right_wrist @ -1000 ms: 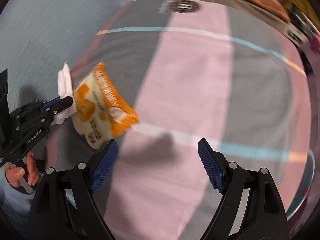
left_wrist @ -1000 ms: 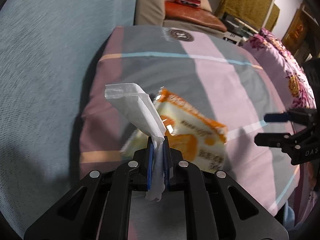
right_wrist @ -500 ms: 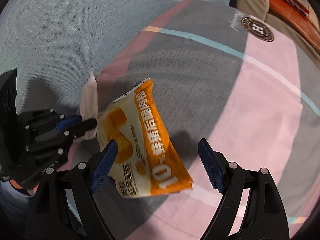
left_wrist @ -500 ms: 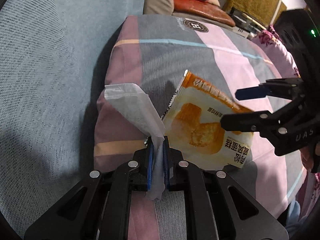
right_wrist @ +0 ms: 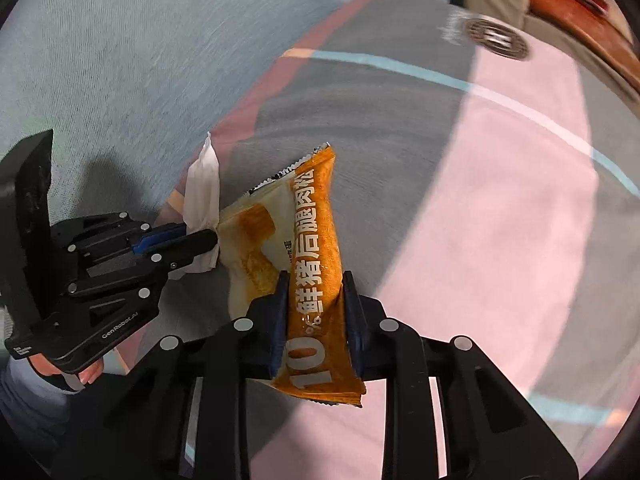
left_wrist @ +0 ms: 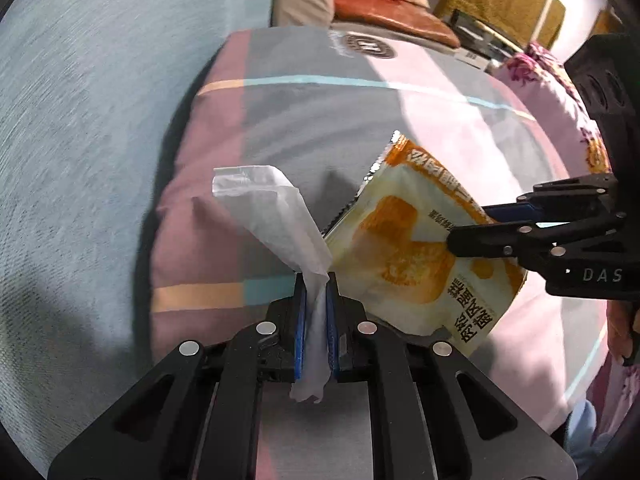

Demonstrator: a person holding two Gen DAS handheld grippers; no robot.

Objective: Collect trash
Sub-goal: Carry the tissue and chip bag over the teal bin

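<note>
My left gripper (left_wrist: 316, 284) is shut on a white tissue (left_wrist: 272, 216) that sticks up from between its fingers; both also show in the right wrist view, the gripper (right_wrist: 212, 236) and the tissue (right_wrist: 202, 188). My right gripper (right_wrist: 314, 280) is shut on an orange and white snack wrapper (right_wrist: 316, 248). In the left wrist view the wrapper (left_wrist: 404, 240) lies over the bed with the right gripper (left_wrist: 464, 232) clamped on its right side. The two grippers are close together at the bed's corner.
The bed (left_wrist: 320, 120) has a pink and grey cover with thin blue and orange stripes. A blue-grey carpet (left_wrist: 80, 120) lies to its left. A beige and orange seat (left_wrist: 380, 12) with a red packet stands beyond the bed. A floral quilt (left_wrist: 560, 100) lies at right.
My right gripper was open and has closed on the snack wrapper. It moved in toward the left gripper. The left gripper kept hold of the tissue.
</note>
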